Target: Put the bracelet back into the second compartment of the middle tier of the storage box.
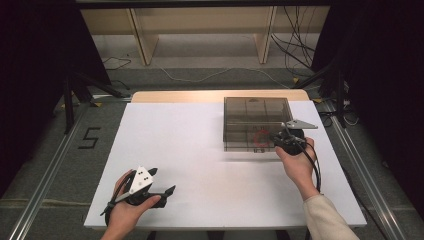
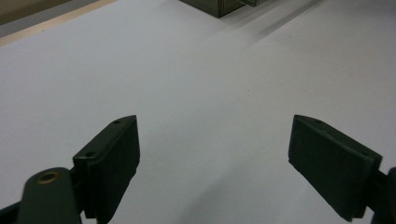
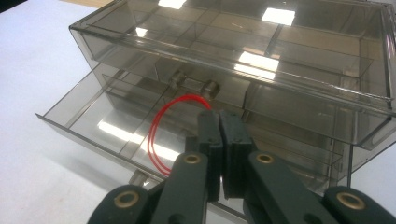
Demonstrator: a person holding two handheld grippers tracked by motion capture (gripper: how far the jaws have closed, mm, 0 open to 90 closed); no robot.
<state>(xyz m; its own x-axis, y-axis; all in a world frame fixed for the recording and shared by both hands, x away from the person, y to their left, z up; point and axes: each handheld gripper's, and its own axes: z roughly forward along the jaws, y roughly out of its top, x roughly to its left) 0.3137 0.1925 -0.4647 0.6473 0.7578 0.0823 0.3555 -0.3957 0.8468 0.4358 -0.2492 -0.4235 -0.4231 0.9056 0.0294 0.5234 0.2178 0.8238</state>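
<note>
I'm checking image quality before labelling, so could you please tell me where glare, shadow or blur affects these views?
Right gripper view: bright ceiling-light reflections glare on the smoky drawer box, and the near right gripper looks soft. Left gripper view: the left gripper is dark and slightly blurred, with faint shadow streaks on the white table. High view: dim surroundings, evenly lit table.

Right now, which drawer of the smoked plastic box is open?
The lower drawer: it is pulled out toward the right gripper, which holds a red loop over it. The upper drawer sits flush, shut.
</note>
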